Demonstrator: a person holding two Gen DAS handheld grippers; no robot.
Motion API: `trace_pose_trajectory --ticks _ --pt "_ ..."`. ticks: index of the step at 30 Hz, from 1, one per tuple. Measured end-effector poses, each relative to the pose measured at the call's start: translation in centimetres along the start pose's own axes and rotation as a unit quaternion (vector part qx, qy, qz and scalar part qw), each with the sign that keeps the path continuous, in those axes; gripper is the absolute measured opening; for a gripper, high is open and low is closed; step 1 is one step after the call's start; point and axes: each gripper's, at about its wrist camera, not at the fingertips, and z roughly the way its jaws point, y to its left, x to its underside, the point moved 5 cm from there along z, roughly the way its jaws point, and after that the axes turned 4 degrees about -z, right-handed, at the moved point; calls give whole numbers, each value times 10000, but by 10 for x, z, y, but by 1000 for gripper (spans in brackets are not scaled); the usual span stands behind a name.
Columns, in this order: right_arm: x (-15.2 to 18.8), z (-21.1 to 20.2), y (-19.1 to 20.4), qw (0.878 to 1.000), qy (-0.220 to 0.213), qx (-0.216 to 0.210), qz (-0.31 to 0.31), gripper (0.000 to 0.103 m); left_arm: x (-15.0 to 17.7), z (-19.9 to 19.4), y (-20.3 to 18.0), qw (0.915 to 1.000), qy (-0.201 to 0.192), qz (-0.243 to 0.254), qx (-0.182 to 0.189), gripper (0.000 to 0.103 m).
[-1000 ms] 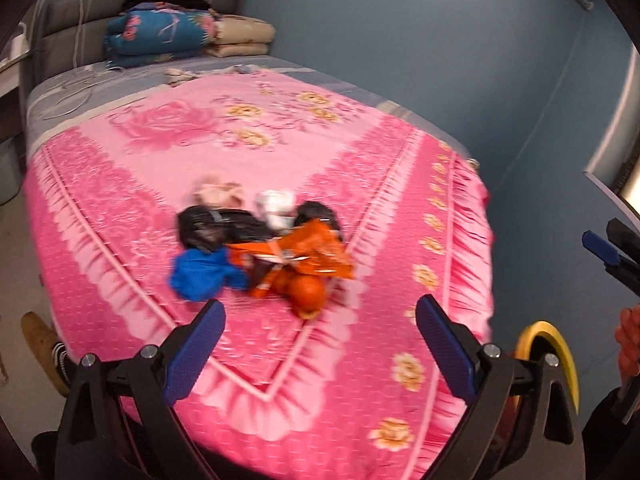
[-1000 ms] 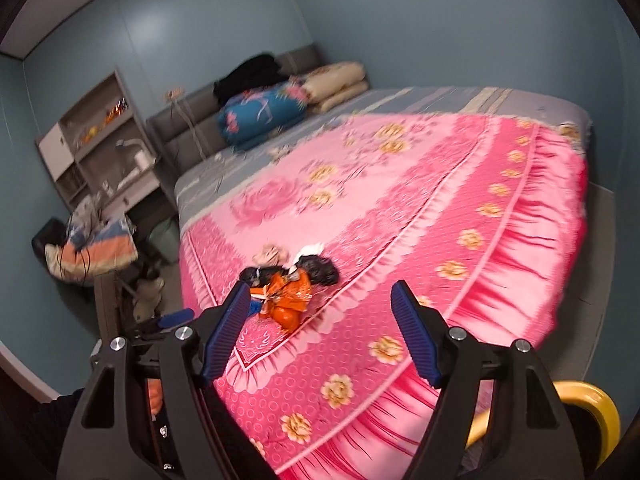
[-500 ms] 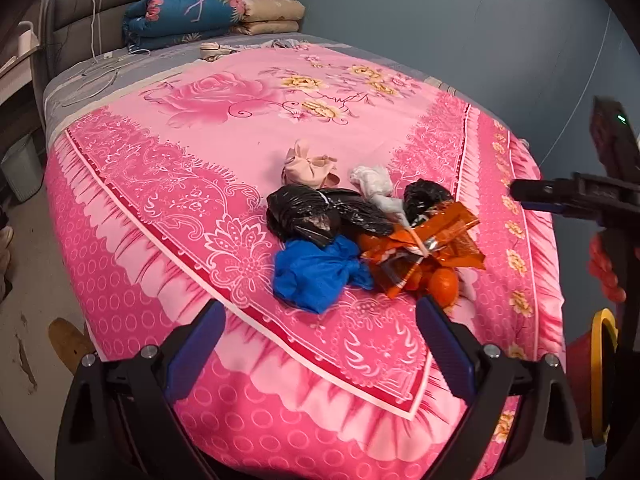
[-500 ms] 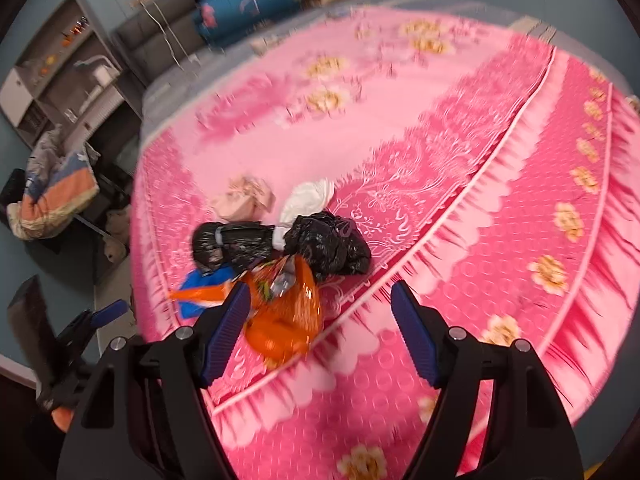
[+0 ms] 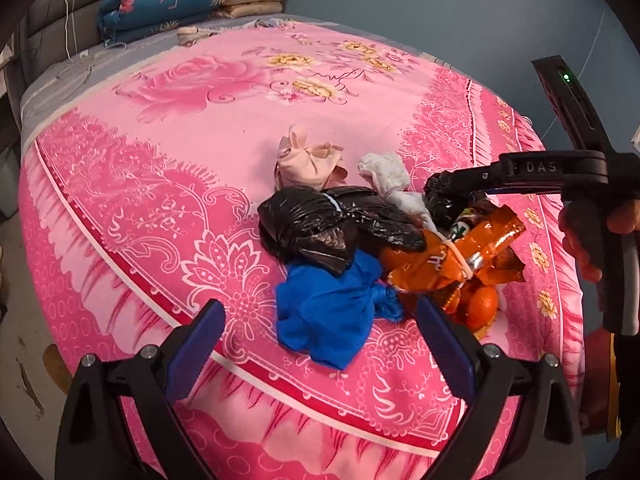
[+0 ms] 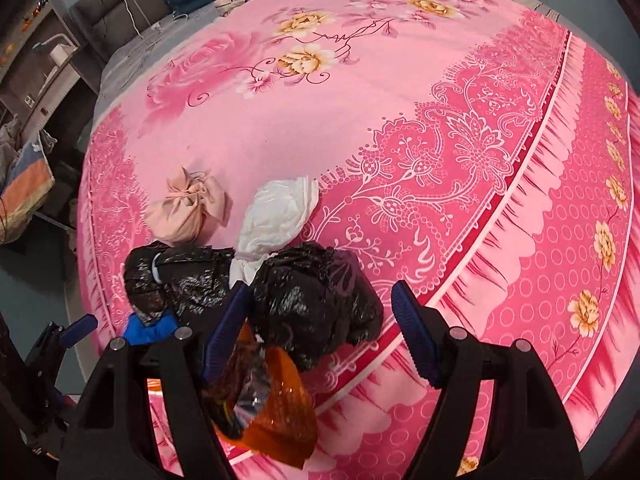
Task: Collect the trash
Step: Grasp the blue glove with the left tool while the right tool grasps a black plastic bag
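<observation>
A pile of tied trash bags lies on the pink bedspread (image 5: pixel 192 152) near the foot of the bed. It holds a peach bag (image 5: pixel 308 164), a white bag (image 5: pixel 386 174), a long black bag (image 5: pixel 308 228), a blue bag (image 5: pixel 332 312) and an orange bag (image 5: pixel 452 264) with oranges inside. My left gripper (image 5: pixel 320 346) hovers open just before the blue bag, holding nothing. My right gripper (image 6: pixel 320 294) is open and straddles a second black bag (image 6: pixel 316 312). Its right pad stands clear of that bag. The orange bag (image 6: pixel 276 408) sits under its left finger.
Folded quilts (image 5: pixel 160 0) are stacked at the headboard. A desk and shelves (image 6: pixel 40 52) stand left of the bed, with floor (image 5: pixel 24 320) along that side. A hand (image 5: pixel 580 236) grips the right tool's handle at the bed's right edge.
Both grippers came down and closer to the pile. The right one swung in from farther back and now straddles the black bag. The bags have not moved.
</observation>
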Motion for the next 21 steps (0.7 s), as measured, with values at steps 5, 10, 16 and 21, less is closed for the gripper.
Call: trace_pose_trajectory --ticks 5,10,16,21 --pt "-1 13 5 9998 195 32 -90 69 0 8 -2 9999 27 -3 115 89" --pt "4 19 6 9995 243 166 -96 57 2 10 -15 9995 96 177 245 55" --pt "9 10 10 9995 206 178 -151 36 8 14 -29 9986 203 458 176 8" --pt "19 -5 16 9995 136 88 -285 24 12 6 -32 9984 204 439 302 1"
